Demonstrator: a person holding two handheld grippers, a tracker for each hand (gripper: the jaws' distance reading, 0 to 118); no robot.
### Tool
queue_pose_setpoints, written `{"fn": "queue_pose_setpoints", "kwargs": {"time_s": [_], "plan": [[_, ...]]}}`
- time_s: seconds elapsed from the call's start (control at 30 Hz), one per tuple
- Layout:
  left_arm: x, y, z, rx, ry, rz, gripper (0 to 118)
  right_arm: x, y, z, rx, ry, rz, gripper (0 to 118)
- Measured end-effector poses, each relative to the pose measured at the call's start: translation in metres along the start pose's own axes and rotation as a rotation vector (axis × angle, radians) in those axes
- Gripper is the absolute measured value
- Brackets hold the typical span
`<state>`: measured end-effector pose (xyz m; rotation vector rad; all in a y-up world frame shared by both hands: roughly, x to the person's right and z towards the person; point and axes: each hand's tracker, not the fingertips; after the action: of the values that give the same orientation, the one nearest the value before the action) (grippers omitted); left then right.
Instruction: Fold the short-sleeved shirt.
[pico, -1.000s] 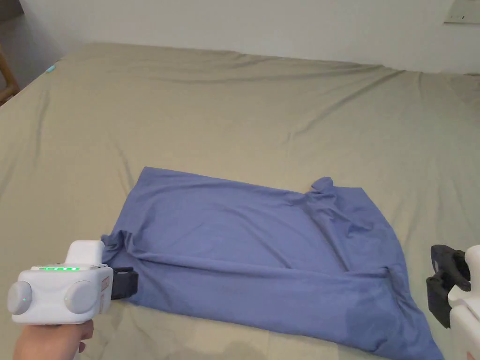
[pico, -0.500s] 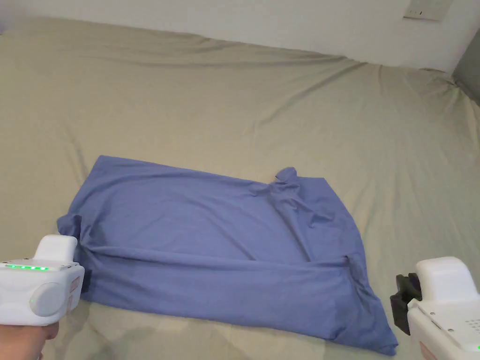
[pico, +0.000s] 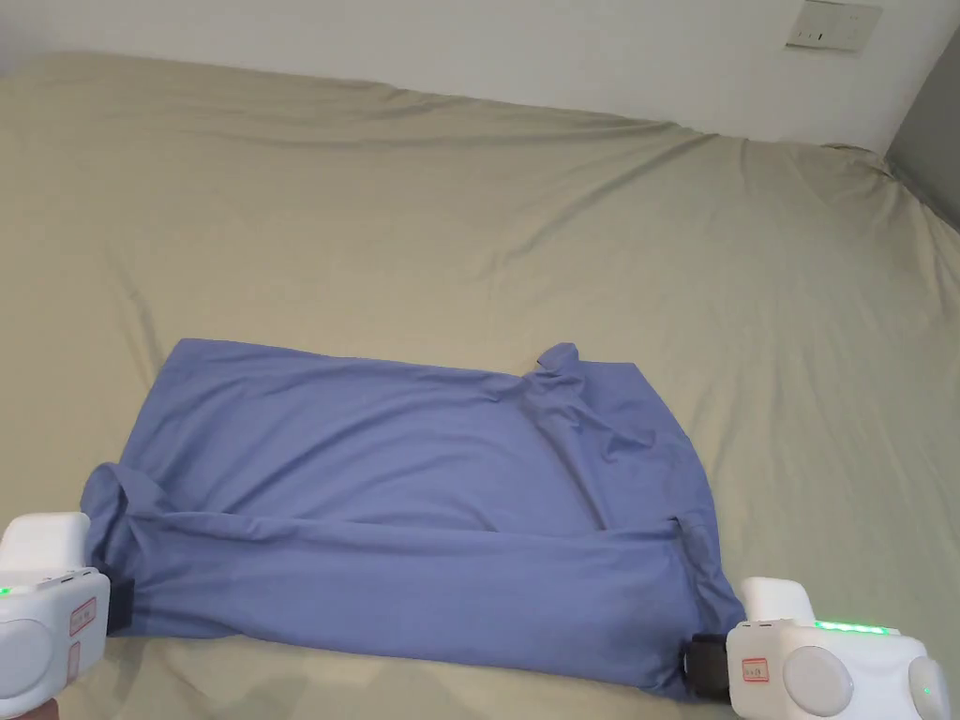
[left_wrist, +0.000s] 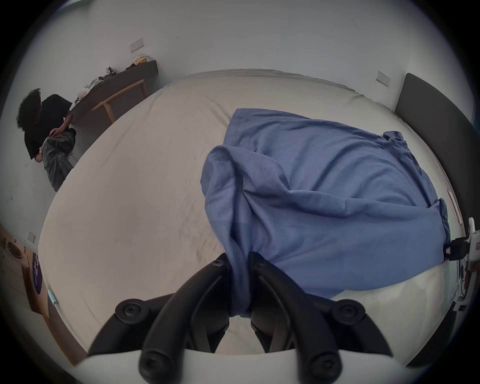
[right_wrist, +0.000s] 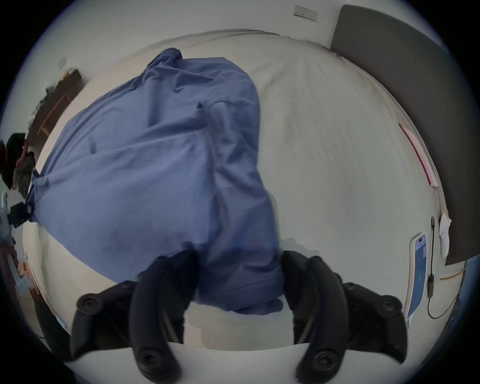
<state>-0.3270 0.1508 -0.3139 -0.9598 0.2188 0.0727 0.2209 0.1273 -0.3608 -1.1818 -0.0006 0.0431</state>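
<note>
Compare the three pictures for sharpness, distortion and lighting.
Head view: sharp, even soft light on the blue shirt. Left gripper view: fisheye curve, dark corners, crisp left tongs. Right gripper view: same curve, motion blur smearing the right tongs.

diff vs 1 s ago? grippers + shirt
The right hand-held gripper closed in from off to the right onto the shirt's near right corner; its jaws now straddle the cloth, still apart. The left hand-held gripper stays shut on the near left corner. The shirt lies in much the same half-folded shape on the bed.
</note>
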Motion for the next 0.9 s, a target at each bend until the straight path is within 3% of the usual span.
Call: {"fn": "queue_pose_setpoints", "kwargs": {"time_s": [0.07, 0.17, 0.37, 0.47, 0.53, 0.7, 0.9], "plan": [[0.002, 0.003, 0.000, -0.004, 0.007, -0.023, 10, -0.008, 0.004, 0.003, 0.047, 0.019, 0.087, 9], [0.002, 0.009, 0.007, 0.004, 0.014, -0.053, 10, -0.014, 0.012, 0.013, 0.024, 0.021, 0.136, 9], [-0.012, 0.018, 0.037, 0.030, -0.013, -0.084, 10, 0.005, 0.024, 0.082, 0.080, 0.079, 0.144, 9], [-0.014, 0.010, 0.057, 0.007, -0.005, -0.126, 10, 0.009, 0.022, 0.109, 0.059, 0.072, 0.167, 9], [-0.021, -0.003, 0.068, -0.034, -0.027, -0.124, 10, 0.014, 0.013, 0.124, 0.011, 0.072, 0.142, 9], [-0.026, -0.051, 0.067, -0.138, -0.028, -0.161, 10, 0.017, -0.024, 0.115, -0.078, 0.090, 0.149, 9], [-0.031, -0.088, 0.037, -0.210, -0.039, -0.137, 10, 0.021, -0.071, 0.057, -0.158, 0.066, 0.117, 9]]}}
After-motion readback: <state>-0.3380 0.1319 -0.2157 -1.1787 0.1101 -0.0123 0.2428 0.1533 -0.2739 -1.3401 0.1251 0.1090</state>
